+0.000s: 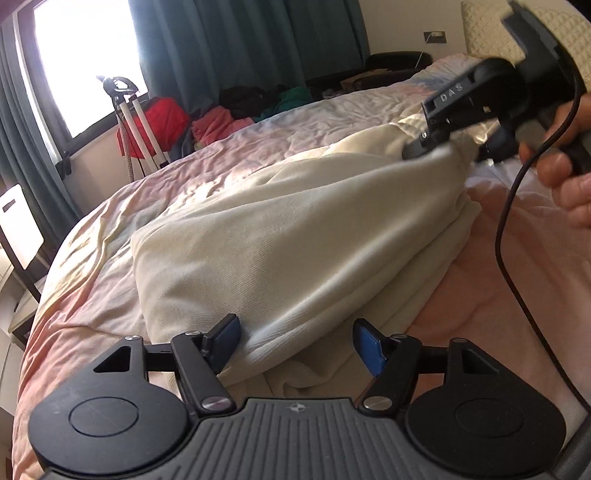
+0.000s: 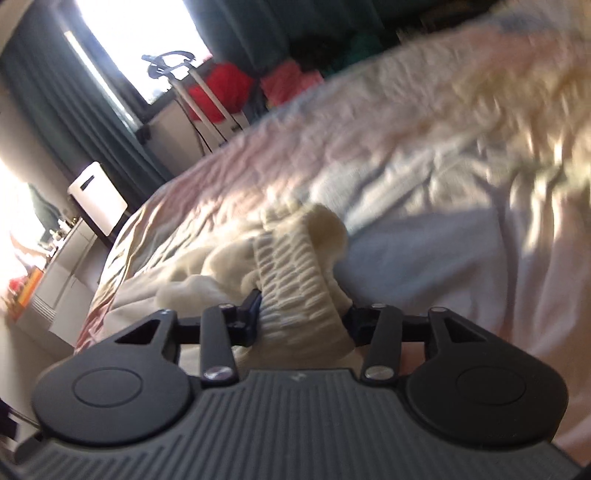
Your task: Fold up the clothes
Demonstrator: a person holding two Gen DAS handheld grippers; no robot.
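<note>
A cream garment (image 1: 277, 229) lies in a long bundle across the pastel bed cover (image 1: 96, 266). My left gripper (image 1: 297, 341) is open at its near end. The cloth bulges between the blue pads (image 1: 225, 339), and only the left pad touches a fold. At the far end my right gripper (image 1: 448, 151), held by a person's hand (image 1: 569, 177), is shut on the garment and lifts it into a tent. In the right wrist view the right gripper (image 2: 303, 314) pinches the ribbed cream hem (image 2: 291, 273) between both fingers, above the bed cover (image 2: 424, 240).
A black cable (image 1: 506, 229) hangs from the right gripper over the bed. Beyond the bed's far edge are a pile of coloured clothes (image 1: 218, 123), a red bag (image 1: 162, 122) and a white stand (image 1: 136, 118) under the window. A quilted headboard (image 1: 487, 33) stands at the top right.
</note>
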